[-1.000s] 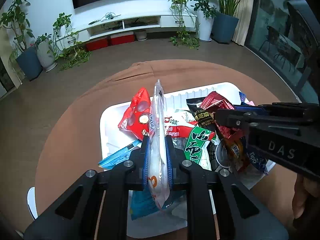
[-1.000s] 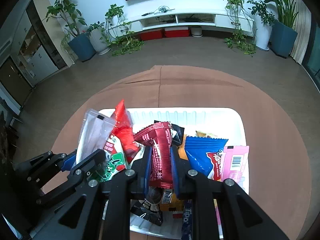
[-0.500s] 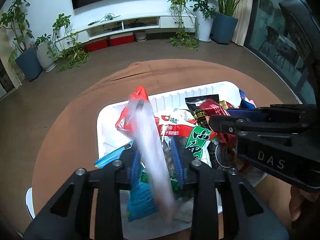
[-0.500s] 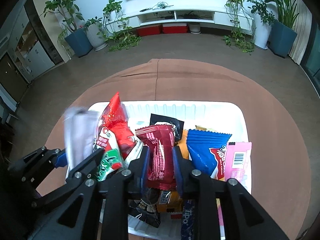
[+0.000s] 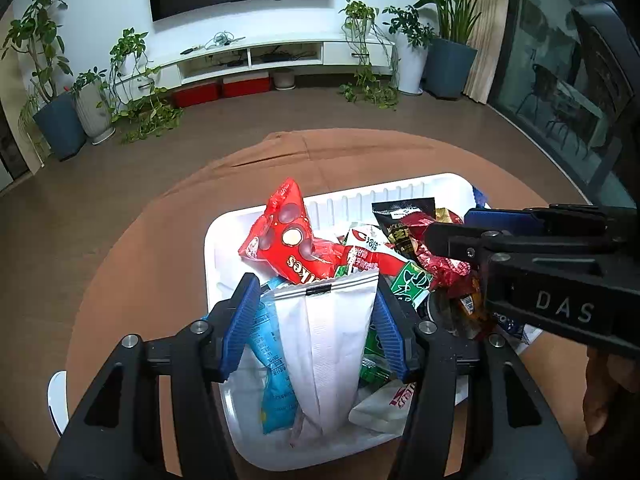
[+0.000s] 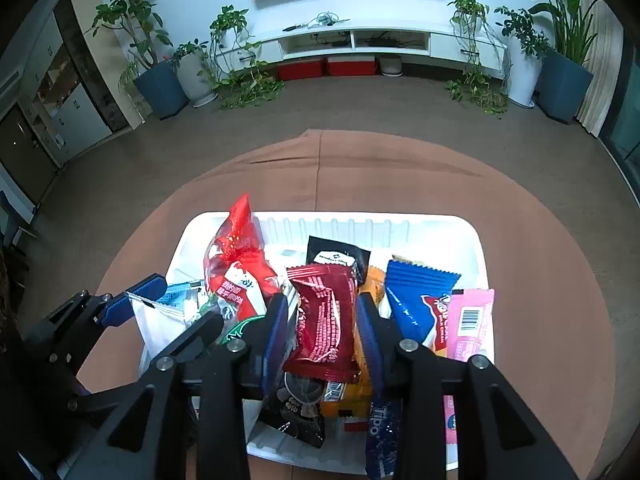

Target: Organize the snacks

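Since the earlier frames, the white packet (image 5: 326, 344) has been turned from edge-on and pinched to flat and broad between the parted jaws of the left claw (image 5: 316, 320), and the dark red packet (image 6: 324, 320) has been let loose as the jaws of the right claw (image 6: 322, 328) have just been opening. Both packets are now seen resting on the heap of snacks inside the white tray (image 6: 436, 228), which stands on the brown-covered round desk (image 6: 540, 264).

The left claw is held about half open, its blue pads standing just beside the packet's edges; whether they touch cannot be told. The right claw is held narrower, with the dark red packet between the pads but apparently no longer squeezed.

The step in hand is judged to be the release of both packets into the tray. It would be done well if the jaws were spread fully clear of the wrappers before any lifting, so that nothing is dragged out, and if each claw were drawn back along its own line, since the heap is loose and the tall red bag (image 5: 286, 236) is propped upright just beyond the white packet.

Both claws are pointed steeply downward over the tray's near edge, side by side, the left beside the right and close to it
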